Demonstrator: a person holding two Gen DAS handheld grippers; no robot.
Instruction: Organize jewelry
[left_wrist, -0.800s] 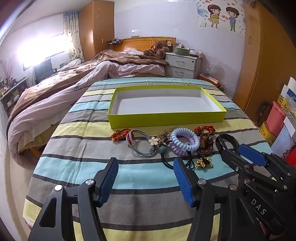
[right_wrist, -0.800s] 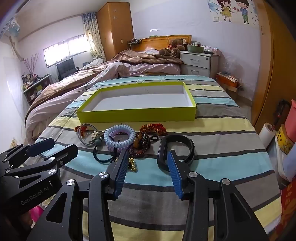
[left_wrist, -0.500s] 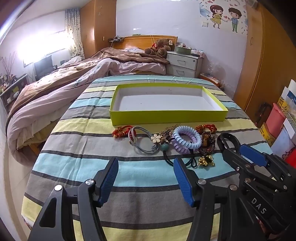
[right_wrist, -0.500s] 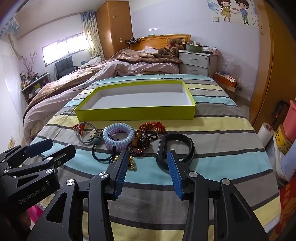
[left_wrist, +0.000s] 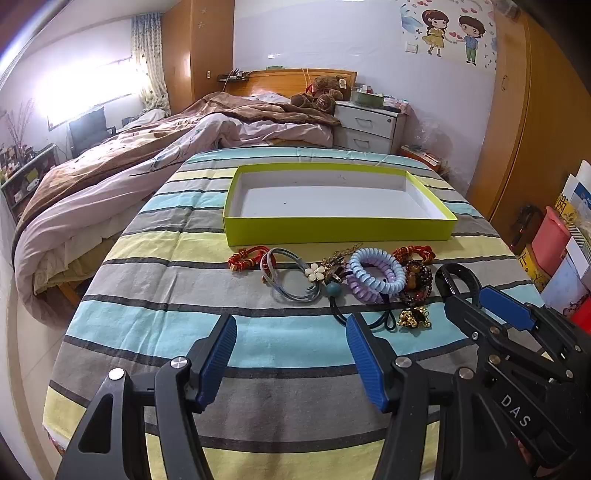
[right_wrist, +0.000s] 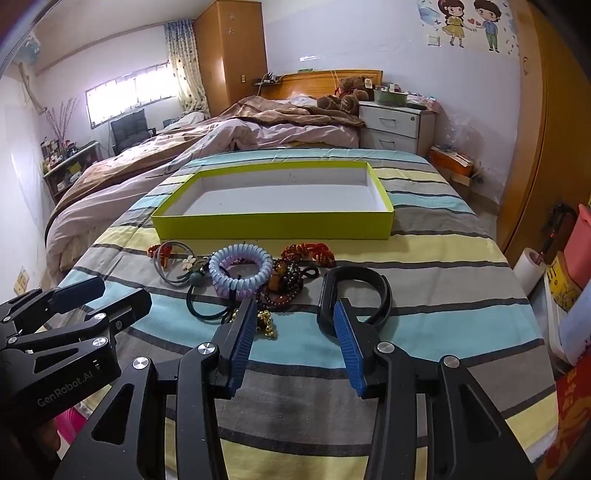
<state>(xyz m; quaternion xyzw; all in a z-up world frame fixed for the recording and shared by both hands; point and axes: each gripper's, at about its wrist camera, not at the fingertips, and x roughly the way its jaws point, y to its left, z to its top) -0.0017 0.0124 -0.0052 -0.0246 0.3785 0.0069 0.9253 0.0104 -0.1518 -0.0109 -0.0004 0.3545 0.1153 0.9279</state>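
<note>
A pile of jewelry lies on the striped cloth in front of an empty lime-green box (left_wrist: 340, 230) (right_wrist: 273, 228): a red knotted bracelet (left_wrist: 245, 257), grey hair ties (left_wrist: 288, 275), a blue coil band (left_wrist: 376, 269) (right_wrist: 240, 269), dark beads (left_wrist: 417, 280) (right_wrist: 286, 284), gold bells (left_wrist: 413, 318) and a black bangle (right_wrist: 352, 295). My left gripper (left_wrist: 290, 325) is open and empty, near side of the pile. My right gripper (right_wrist: 293, 310) is open and empty, close to the black bangle.
The striped table (left_wrist: 177, 266) ends at the near and left edges. A bed (left_wrist: 110, 177) stands to the left, a white nightstand (left_wrist: 369, 127) behind, and boxes and a pink bin (left_wrist: 554, 240) to the right.
Both grippers have drawn slightly back and up from the pile. Nothing on the table has moved.
</note>
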